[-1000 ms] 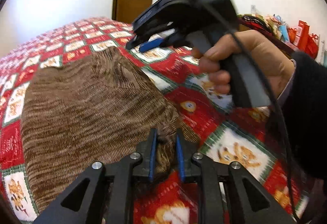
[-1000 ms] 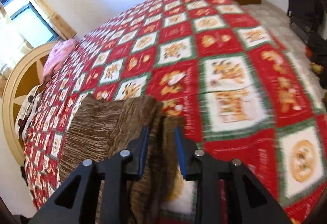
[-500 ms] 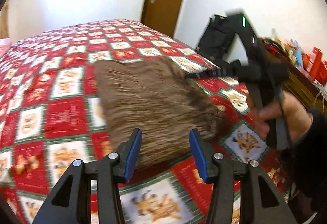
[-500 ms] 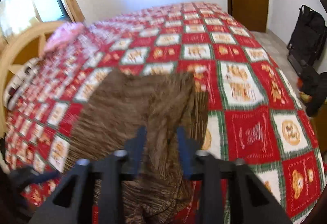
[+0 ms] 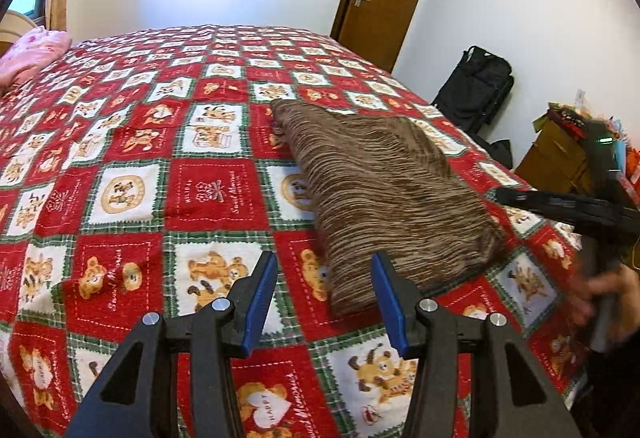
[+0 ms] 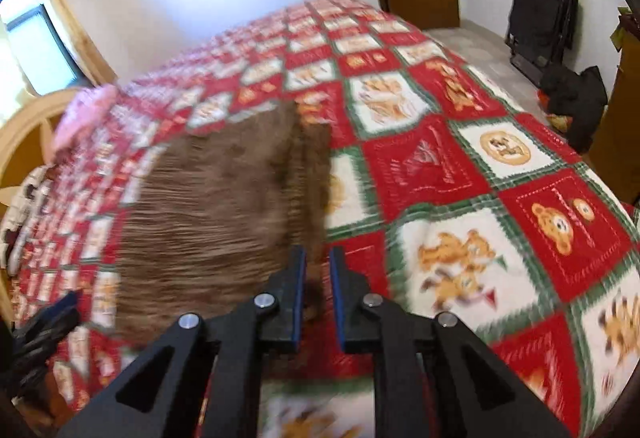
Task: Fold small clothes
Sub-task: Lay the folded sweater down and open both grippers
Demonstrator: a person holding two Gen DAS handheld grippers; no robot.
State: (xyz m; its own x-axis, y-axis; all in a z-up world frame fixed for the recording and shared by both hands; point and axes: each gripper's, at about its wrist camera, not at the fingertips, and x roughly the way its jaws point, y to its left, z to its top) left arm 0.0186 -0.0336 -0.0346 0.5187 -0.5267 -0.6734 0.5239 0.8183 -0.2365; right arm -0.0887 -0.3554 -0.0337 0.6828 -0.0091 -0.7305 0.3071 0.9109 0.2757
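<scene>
The folded brown striped knitted garment (image 5: 394,194) lies flat on the bed's red, white and green checked blanket printed with teddy bears (image 5: 152,198), toward the edge of the bed nearest the door side of the room. In the left wrist view the left hand-held gripper (image 5: 325,302) hangs above the blanket with its blue-padded fingers (image 5: 260,302) spread apart and nothing between them; the garment's near corner lies just beyond and slightly to the right of the gap, apart from both pads. At the right edge of that view the right hand-held gripper (image 5: 520,198) reaches in from the side, its black tip at the garment's right border, carried by a person's hand (image 5: 612,294) in a dark sleeve. In the right wrist view, which is blurred, the right hand-held gripper (image 6: 318,278) has its jaws drawn nearly together and a dark fold of the garment's (image 6: 208,214) edge sits in the narrow gap between the pads, so it is clenched on the cloth. A pink cushion (image 5: 32,52) rests at the far left of the bed, well apart from the garment
</scene>
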